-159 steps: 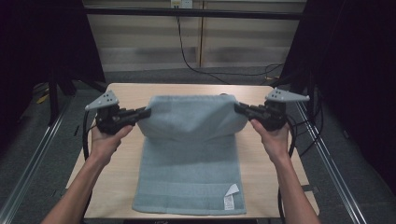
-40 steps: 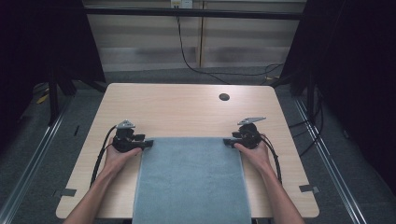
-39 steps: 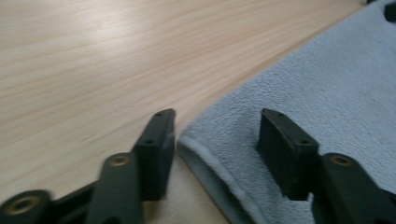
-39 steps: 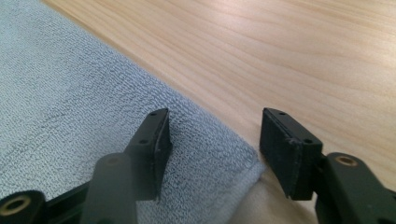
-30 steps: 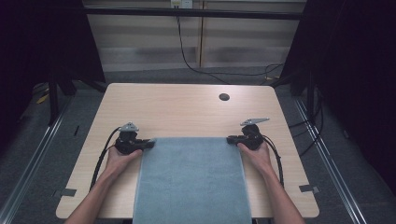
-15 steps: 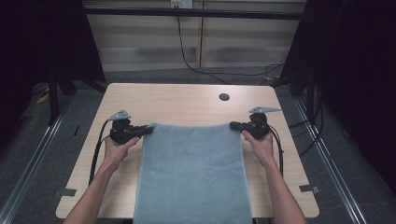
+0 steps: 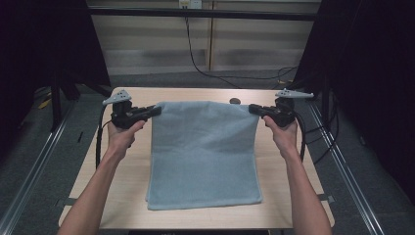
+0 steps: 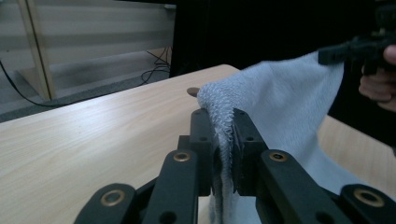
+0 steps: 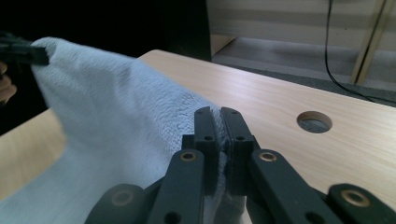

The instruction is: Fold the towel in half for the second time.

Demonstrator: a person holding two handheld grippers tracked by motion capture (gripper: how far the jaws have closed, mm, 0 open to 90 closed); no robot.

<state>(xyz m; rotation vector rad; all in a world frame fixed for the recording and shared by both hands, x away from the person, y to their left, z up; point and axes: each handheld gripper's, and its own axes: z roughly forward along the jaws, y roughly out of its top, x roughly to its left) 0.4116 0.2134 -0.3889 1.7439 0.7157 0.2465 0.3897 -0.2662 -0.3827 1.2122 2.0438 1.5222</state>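
A light blue towel (image 7: 203,152) hangs stretched between both grippers, its far edge raised off the wooden table (image 7: 122,196) and its near edge lying on the tabletop. My left gripper (image 7: 155,110) is shut on the far left corner; in the left gripper view the jaws (image 8: 223,116) pinch a thick fold of towel (image 8: 280,102). My right gripper (image 7: 252,107) is shut on the far right corner, and in the right gripper view its jaws (image 9: 219,114) clamp the towel (image 9: 116,102) edge tightly. Each gripper view shows the other gripper across the cloth.
A round hole (image 7: 235,101) sits in the table near its far edge, just behind the towel's top edge; the right gripper view shows this hole (image 9: 314,121) too. Black cables lie on the floor beyond the table. Dark curtains stand at both sides.
Both hands have risen, carrying the towel's far edge up from the tabletop. The far part of the towel now hangs in the air while the near part stays on the table.
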